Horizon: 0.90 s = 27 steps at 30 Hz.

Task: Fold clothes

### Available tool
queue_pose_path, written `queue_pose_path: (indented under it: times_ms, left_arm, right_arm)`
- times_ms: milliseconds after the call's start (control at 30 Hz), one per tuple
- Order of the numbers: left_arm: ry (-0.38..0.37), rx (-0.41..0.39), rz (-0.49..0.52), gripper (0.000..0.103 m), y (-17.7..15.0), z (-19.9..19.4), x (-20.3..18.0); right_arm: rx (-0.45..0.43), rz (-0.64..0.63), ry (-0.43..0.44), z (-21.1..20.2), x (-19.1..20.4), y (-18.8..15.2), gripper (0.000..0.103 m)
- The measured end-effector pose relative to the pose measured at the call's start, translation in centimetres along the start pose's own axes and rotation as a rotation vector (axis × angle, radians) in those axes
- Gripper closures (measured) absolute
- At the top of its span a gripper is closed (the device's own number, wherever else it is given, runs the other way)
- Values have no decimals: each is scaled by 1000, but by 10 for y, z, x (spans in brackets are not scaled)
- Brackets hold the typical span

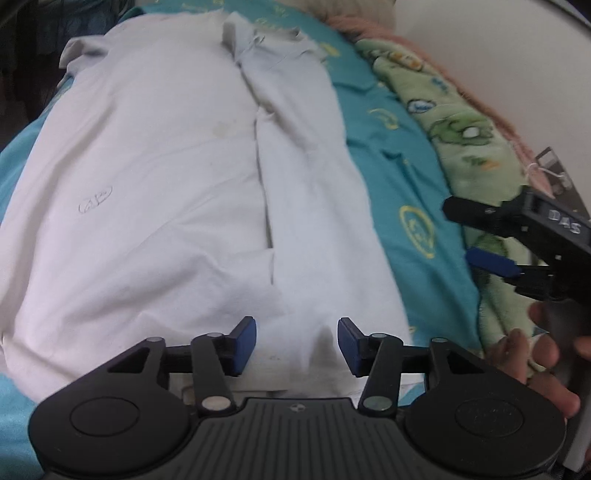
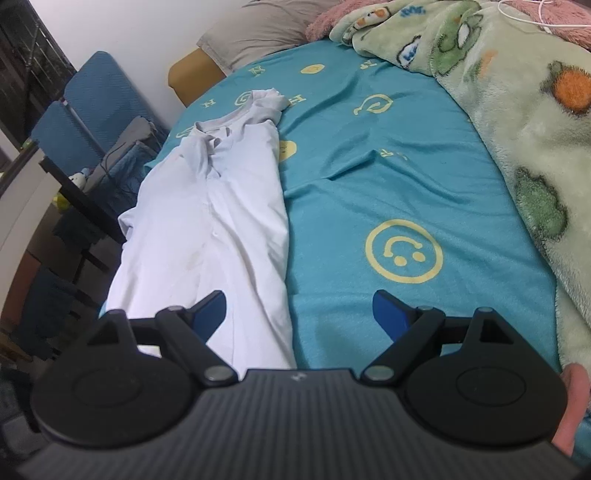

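Tech A: Teal bed sheet (image 2: 369, 192) carries the white shirt (image 1: 147, 166), laid lengthwise; one side panel is folded over the body. The sleeve and cross folds appear outstanding.

Tech B: Left gripper (image 1: 297, 345) jaws released above the hem; right gripper (image 2: 299, 314) jaws released, holding nothing. Legible: "DAS" on the right gripper; the shirt's chest emblem is unreadable.

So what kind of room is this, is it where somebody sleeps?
Most likely a bedroom: a bed with a teal smiley-print sheet, a grey pillow at its head, and a fluffy green cartoon blanket beside it.
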<state>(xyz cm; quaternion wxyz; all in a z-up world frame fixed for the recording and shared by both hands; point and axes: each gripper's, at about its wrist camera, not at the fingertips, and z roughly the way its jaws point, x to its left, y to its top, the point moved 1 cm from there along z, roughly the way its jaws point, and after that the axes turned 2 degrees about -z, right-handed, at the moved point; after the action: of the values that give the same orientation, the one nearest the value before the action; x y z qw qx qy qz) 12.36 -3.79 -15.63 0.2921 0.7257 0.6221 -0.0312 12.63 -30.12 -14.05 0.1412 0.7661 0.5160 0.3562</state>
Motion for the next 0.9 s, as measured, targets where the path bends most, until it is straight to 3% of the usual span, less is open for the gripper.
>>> queue_pose_path:
  times_ms: [100,167,300,367,433,533,700,900]
  left_arm:
    - [-3,34,-41,52,1,6,8]
    - [-17,13,-53,52,2,3,10]
    - [-143,-94,-22,52,2,-19,3]
    - [-191,-81,-1,52,0,-19,-3]
    - [-167,-16,8,52,-2,-6,-9]
    - [-74,54,0,46,-6,11,-10]
    - [-21,18,-64,37,-6,8,0]
    - [-81,37,-142,41,-4,10,13]
  right_arm:
    - [8,-1,1,2,1,-1,16]
    - [14,3,2,3,1,-1,16]
    - [20,14,7,3,0,-1,16]
    - [17,19,18,2,1,-1,16]
    - [18,24,30,2,0,0,16]
    - [27,25,35,3,1,-1,16]
    - [32,28,38,4,1,-1,16]
    - [34,28,46,4,2,-1,16]
